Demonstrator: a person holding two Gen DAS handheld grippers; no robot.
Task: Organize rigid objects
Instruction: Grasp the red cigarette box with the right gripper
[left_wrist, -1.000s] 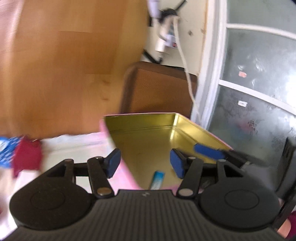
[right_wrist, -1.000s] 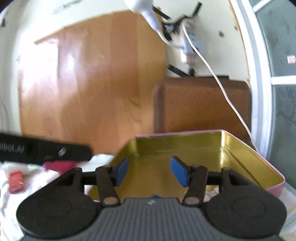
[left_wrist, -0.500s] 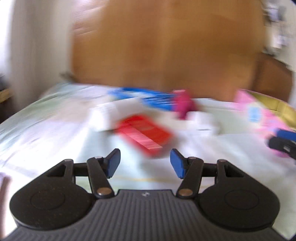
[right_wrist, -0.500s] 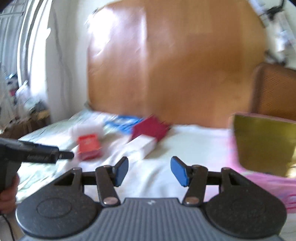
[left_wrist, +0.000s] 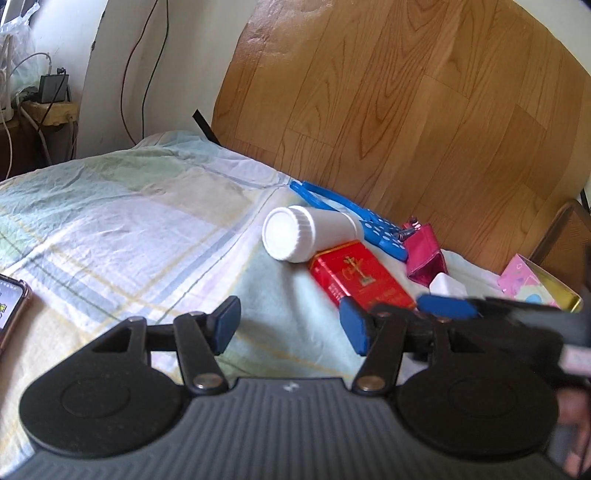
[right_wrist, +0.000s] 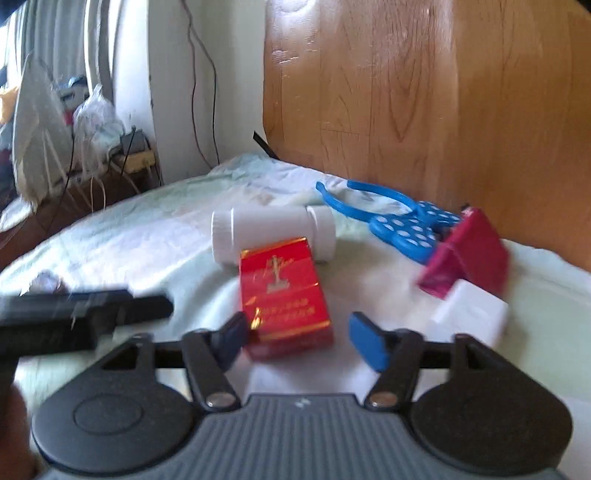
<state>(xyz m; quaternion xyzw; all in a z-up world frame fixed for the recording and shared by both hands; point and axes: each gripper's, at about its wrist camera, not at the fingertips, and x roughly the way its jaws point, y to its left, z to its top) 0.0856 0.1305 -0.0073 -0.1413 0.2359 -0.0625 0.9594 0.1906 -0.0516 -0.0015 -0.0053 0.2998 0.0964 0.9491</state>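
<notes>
A red box (right_wrist: 284, 295) lies flat on the bed sheet (left_wrist: 129, 229). Its near end sits between the fingers of my right gripper (right_wrist: 301, 339), whose jaws are opening. The left pad is almost at the box's corner; the right pad stands clear of it. Behind the box lies a white bottle (right_wrist: 269, 236) on its side, with a blue dotted hairband (right_wrist: 399, 221), a magenta box (right_wrist: 469, 254) and a small white box (right_wrist: 469, 314) to the right. My left gripper (left_wrist: 291, 328) hovers open over bare sheet, left of the red box (left_wrist: 360, 277) and short of the bottle (left_wrist: 291, 234).
A wooden headboard (left_wrist: 406, 110) rises right behind the objects. The pink and gold tin (left_wrist: 543, 291) shows at the far right edge. A phone (left_wrist: 11, 314) lies at the left edge of the sheet. Cables and a cluttered side table (right_wrist: 125, 158) stand past the bed's left side.
Both views have swung left from the gold tin to the objects on the sheet. The right jaws stand wider than before, now around the red box's near end.
</notes>
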